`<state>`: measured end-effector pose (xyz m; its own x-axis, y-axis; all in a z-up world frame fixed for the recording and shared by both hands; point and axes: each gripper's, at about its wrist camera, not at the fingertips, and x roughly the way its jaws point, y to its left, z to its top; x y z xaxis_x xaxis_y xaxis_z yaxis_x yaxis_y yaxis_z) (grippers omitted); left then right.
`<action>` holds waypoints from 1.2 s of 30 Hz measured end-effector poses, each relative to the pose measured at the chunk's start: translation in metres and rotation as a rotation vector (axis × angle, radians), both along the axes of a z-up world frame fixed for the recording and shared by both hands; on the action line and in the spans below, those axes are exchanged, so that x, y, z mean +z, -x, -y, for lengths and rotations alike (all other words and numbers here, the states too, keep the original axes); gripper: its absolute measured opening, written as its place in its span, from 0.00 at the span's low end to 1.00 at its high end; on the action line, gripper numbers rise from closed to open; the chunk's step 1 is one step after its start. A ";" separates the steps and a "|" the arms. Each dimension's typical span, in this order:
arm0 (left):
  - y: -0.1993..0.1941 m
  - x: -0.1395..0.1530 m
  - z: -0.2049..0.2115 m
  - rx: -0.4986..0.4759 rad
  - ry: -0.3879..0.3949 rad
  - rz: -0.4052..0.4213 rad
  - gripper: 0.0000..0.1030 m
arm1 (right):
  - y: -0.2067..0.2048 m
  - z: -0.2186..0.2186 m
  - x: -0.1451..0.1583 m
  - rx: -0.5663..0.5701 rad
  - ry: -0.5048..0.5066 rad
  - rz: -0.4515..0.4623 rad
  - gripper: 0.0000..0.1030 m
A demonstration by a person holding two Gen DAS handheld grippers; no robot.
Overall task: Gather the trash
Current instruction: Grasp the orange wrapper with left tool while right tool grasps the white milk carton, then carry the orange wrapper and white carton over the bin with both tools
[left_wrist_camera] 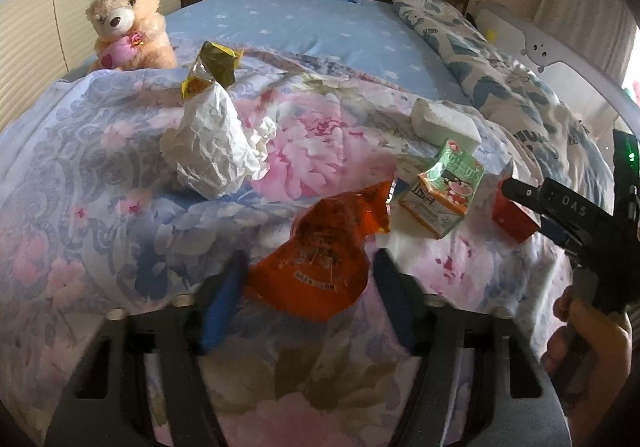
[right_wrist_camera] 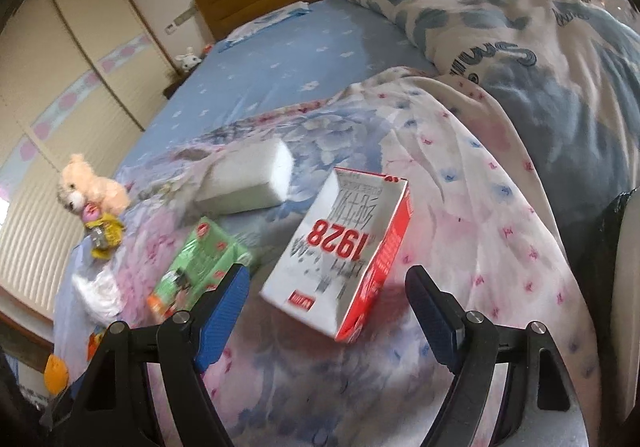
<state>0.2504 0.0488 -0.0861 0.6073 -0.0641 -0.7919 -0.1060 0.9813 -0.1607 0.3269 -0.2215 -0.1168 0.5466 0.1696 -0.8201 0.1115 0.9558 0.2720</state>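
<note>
The left hand-held gripper [left_wrist_camera: 308,279] hangs over the floral quilt [left_wrist_camera: 100,175] on the bed, its blue-padded fingers [left_wrist_camera: 224,299] either side of a crumpled orange plastic snack wrapper [left_wrist_camera: 324,259] without clearly pressing it, so it reads as released; at eleven o'clock from the wrapper sits a crumpled white paper bag [left_wrist_camera: 208,151], and beyond that a gold-and-dark foil wrapper [left_wrist_camera: 212,67]; at two o'clock lies a small green drink carton [left_wrist_camera: 440,195], with a white rectangular foam block [left_wrist_camera: 444,123] behind it; a tan plush teddy bear [left_wrist_camera: 128,23] sits at the quilt's far edge, near ten o'clock; the right hand-held gripper [right_wrist_camera: 326,295] is spread wide, released, around the near end of a red-and-white milk carton printed 1928 [right_wrist_camera: 340,251], its pads apart from the carton's sides; the green carton [right_wrist_camera: 200,267] is just beside its left finger [right_wrist_camera: 224,307], and the foam block [right_wrist_camera: 248,183] lies at eleven o'clock from the milk carton.
</note>
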 end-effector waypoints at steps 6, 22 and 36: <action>0.004 0.002 0.008 -0.043 0.012 0.004 0.06 | 0.007 0.003 0.006 0.064 -0.017 0.022 0.53; 0.046 0.020 0.080 -0.211 0.059 0.027 0.03 | 0.104 0.057 0.033 0.089 -0.115 0.086 0.52; 0.059 0.019 0.092 -0.225 0.057 0.014 0.03 | 0.102 0.051 0.018 0.096 0.000 0.011 0.69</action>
